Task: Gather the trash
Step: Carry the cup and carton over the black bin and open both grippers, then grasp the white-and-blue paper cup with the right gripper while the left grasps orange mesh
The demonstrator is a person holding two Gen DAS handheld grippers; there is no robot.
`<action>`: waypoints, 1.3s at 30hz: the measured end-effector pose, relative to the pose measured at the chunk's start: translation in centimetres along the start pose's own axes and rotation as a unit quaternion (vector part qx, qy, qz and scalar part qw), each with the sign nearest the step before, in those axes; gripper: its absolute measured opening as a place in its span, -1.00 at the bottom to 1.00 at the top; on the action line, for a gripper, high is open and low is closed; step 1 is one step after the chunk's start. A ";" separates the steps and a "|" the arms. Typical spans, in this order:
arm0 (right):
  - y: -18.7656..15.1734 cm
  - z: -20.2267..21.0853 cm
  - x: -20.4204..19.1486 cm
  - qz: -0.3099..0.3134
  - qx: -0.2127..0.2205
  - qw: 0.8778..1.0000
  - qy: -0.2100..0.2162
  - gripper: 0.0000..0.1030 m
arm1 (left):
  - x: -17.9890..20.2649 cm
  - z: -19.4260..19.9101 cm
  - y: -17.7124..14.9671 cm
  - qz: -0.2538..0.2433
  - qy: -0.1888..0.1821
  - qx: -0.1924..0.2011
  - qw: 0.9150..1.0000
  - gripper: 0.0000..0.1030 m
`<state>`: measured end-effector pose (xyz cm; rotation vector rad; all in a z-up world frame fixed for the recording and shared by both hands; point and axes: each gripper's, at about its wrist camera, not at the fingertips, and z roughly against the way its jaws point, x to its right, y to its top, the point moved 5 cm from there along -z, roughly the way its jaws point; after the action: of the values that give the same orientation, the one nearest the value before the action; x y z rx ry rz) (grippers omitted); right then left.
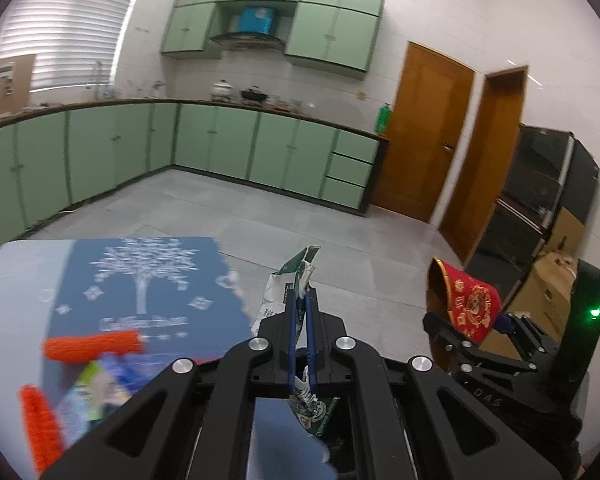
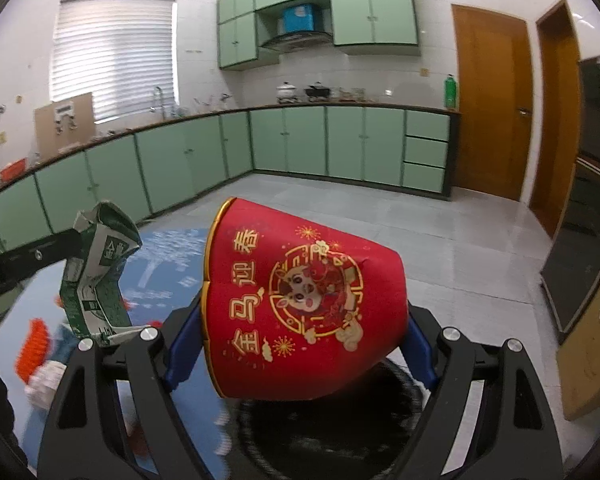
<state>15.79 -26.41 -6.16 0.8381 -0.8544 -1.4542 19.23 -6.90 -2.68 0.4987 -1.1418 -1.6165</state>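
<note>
My left gripper (image 1: 303, 300) is shut on a crumpled green and white milk carton (image 1: 290, 284), held in the air past the table's edge; the carton also shows in the right wrist view (image 2: 98, 276). My right gripper (image 2: 300, 344) is shut on a red paper cup (image 2: 300, 304) with gold print, lying on its side between the blue pads, above a black trash bin (image 2: 320, 432). The cup shows in the left wrist view (image 1: 466, 304) at the right. Orange rolls (image 1: 94, 345) and a colourful wrapper (image 1: 96, 392) lie on the table.
A blue mat with a white tree (image 1: 140, 292) covers the white table (image 1: 16, 280) at the left. Green kitchen cabinets (image 1: 220, 144) line the far walls. Wooden doors (image 1: 432, 132) and dark shelving with cardboard boxes (image 1: 548, 280) stand at the right. Grey tiled floor (image 1: 300, 220) lies ahead.
</note>
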 end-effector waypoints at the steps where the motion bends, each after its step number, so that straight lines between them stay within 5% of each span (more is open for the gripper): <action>1: -0.5 -0.4 1.0 -0.004 -0.004 1.000 -0.005 0.56 | 0.6 -1.1 -0.3 -0.003 -0.008 -0.006 1.000 -0.92; 19: -7.5 -7.7 7.4 -0.030 -0.084 0.995 -0.043 0.65 | 5.6 -12.0 -4.2 -0.025 -0.050 -0.112 0.992 -0.91; 22: -8.3 -8.4 7.3 -0.017 -0.097 0.994 -0.050 0.75 | 5.5 -12.3 -4.2 -0.018 -0.054 -0.119 0.991 -0.49; 31: -7.2 -5.9 6.1 -0.046 -0.080 0.995 -0.023 0.78 | 2.3 -7.5 -2.8 -0.012 -0.010 -0.081 0.997 0.04; 39: -5.0 -1.6 -1.8 -0.044 -0.030 0.997 0.054 0.79 | -4.7 1.6 -3.9 -0.003 0.104 -0.034 0.994 0.09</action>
<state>14.98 -24.50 -11.27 0.9112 -0.6961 -1.4898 17.74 -1.98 -6.36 0.6103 -0.9274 -1.5626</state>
